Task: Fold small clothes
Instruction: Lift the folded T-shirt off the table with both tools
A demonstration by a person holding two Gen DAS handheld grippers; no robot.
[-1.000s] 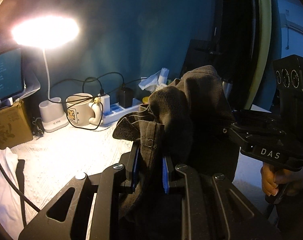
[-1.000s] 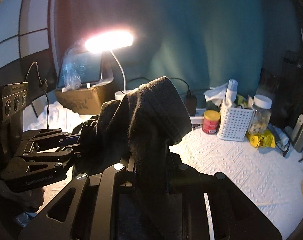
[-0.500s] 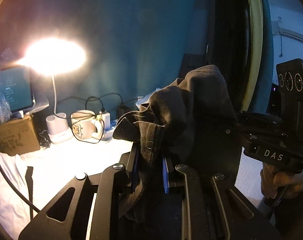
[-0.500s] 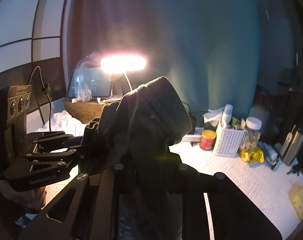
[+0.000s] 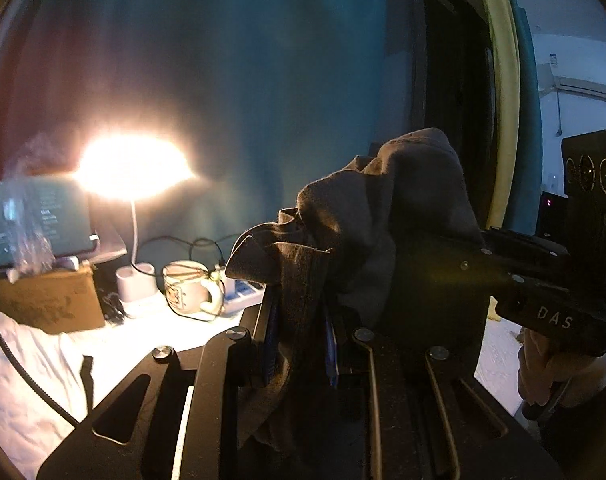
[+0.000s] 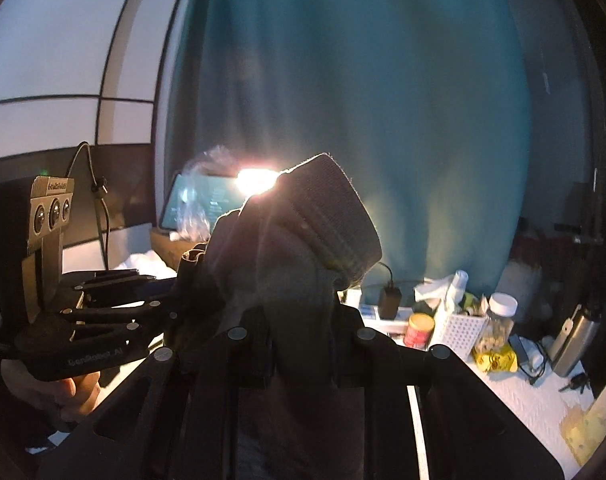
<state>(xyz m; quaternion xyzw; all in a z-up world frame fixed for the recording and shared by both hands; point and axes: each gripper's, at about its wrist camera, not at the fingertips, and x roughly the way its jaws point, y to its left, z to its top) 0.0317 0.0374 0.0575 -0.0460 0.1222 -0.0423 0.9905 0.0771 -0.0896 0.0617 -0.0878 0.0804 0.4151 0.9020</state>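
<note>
My left gripper (image 5: 299,340) pinched nearly closed on seamed edge of dark garment (image 5: 383,220); my right gripper (image 6: 299,344) likewise clamped on bunch below ribbed cuff (image 6: 331,216). Garment hangs in air between both, above white-covered table (image 5: 115,332). Judge it light, soft, limp, not slippery: sags and bunches. Best hold: hem corners or seams, spread taut.

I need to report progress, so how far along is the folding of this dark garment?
Early stage. Done: the dark garment is picked up, off the white tablecloth. In hand: left gripper and right gripper each have their jaws clamped on it, bunched between them in the air. Left: no neat fold shows yet, and it is not laid down.
</note>
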